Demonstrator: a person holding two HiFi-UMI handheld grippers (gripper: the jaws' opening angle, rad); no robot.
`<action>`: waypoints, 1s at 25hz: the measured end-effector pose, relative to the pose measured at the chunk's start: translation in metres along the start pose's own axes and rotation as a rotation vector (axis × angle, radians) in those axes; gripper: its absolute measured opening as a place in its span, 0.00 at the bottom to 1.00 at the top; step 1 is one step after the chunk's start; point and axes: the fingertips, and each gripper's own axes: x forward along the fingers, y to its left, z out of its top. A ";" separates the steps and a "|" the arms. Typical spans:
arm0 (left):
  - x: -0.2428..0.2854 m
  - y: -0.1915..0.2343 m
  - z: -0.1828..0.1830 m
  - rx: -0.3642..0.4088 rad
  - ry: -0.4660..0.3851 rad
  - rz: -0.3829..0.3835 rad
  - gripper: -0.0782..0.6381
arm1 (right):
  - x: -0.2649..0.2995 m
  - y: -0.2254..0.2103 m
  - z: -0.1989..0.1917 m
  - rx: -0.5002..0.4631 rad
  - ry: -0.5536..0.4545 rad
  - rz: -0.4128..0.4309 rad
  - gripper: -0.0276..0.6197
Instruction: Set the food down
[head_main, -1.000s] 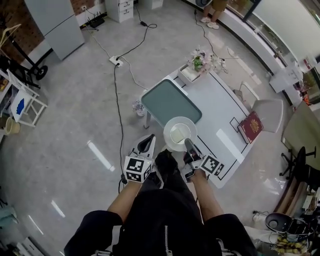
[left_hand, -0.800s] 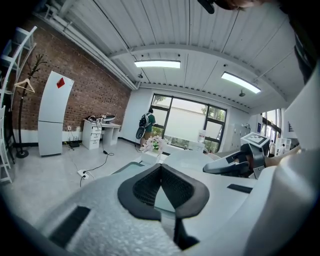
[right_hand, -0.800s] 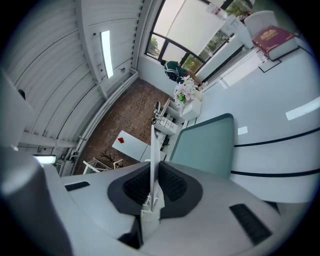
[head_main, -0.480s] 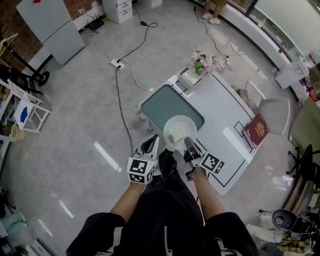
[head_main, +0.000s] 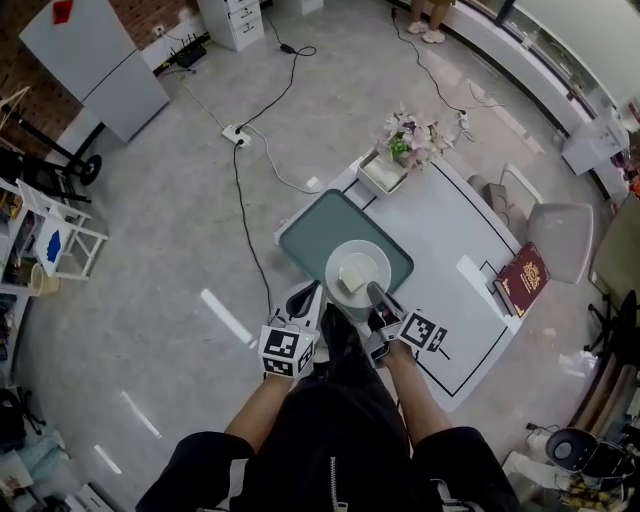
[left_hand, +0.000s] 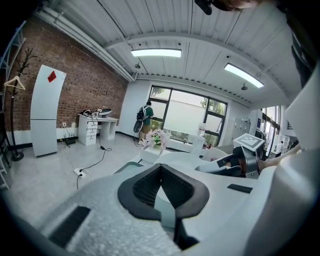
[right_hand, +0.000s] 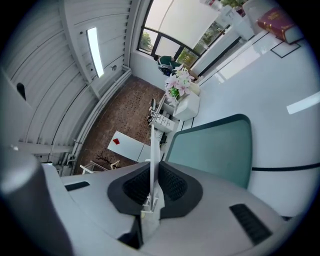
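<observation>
A white plate (head_main: 358, 270) carries a pale block of food (head_main: 352, 277). It hangs over the near half of a green tray (head_main: 310, 225) that lies on the white table (head_main: 450, 225). My right gripper (head_main: 376, 296) is shut on the plate's near rim. In the right gripper view the plate (right_hand: 152, 145) shows edge-on as a thin white line pinched between the pads of the right gripper (right_hand: 152, 184), with the tray (right_hand: 215, 147) beyond. My left gripper (head_main: 300, 299) stays left of the plate, apart from it. In its own view the left gripper (left_hand: 161, 187) is shut on nothing.
A box of flowers (head_main: 400, 148) stands at the table's far corner and a red book (head_main: 527, 278) lies at its right end. A grey chair (head_main: 562, 226) sits behind the table. Cables and a power strip (head_main: 236, 131) cross the floor to the left.
The plate has moved forward with my right gripper, from the tray's near corner to over the tray's near half. The left gripper has kept alongside.
</observation>
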 end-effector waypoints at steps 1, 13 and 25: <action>0.005 0.003 0.001 0.000 0.006 0.002 0.12 | 0.006 -0.003 0.002 0.001 0.010 -0.001 0.08; 0.049 0.034 0.007 -0.010 0.074 0.030 0.12 | 0.061 -0.040 0.018 0.058 0.084 -0.041 0.08; 0.064 0.048 0.001 -0.027 0.119 0.042 0.12 | 0.085 -0.074 0.009 0.102 0.147 -0.108 0.08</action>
